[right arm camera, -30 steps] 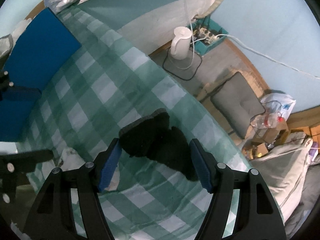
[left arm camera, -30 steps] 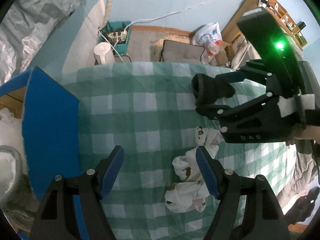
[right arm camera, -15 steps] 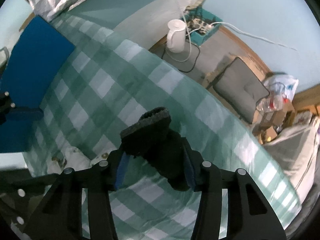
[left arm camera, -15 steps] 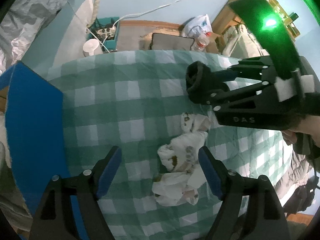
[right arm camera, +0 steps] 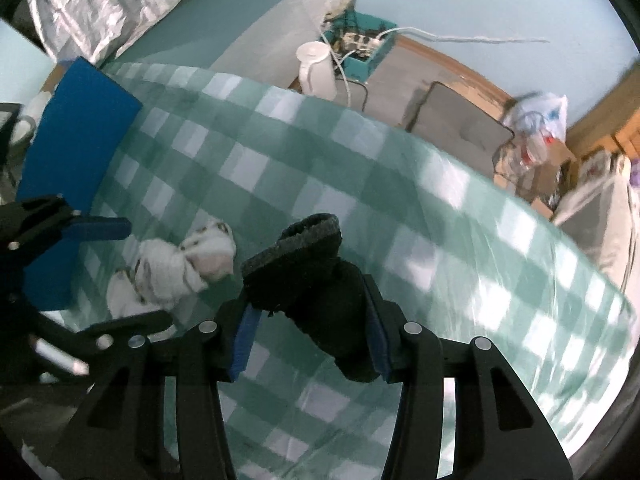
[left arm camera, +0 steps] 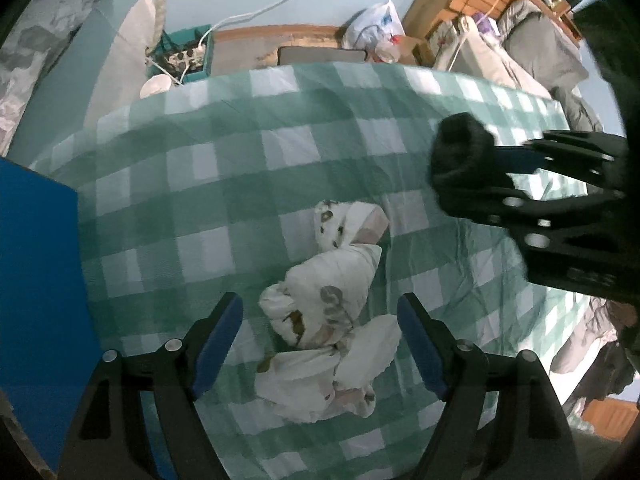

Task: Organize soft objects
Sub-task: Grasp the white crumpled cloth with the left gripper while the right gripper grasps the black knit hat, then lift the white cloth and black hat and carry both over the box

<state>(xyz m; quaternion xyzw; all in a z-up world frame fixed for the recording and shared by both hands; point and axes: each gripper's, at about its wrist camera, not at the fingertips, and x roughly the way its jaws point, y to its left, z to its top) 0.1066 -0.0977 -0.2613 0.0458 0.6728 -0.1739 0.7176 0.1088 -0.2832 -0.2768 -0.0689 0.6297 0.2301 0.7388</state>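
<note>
Above the checked desk (left arm camera: 224, 200), right tongs (right arm camera: 310, 334) pinch the black sock (right arm camera: 308, 276); left tongs (left arm camera: 320, 340) hang spread over the white cloth bundle (left arm camera: 328, 304). Risk: the sock's loose cuff sags, slipping free.

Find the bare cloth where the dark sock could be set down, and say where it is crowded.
Free: the checked cloth ahead of the sock, toward the far edge; also the strip between the blue board and the white bundle. Crowded: around the bundle, under the open left gripper.
</note>
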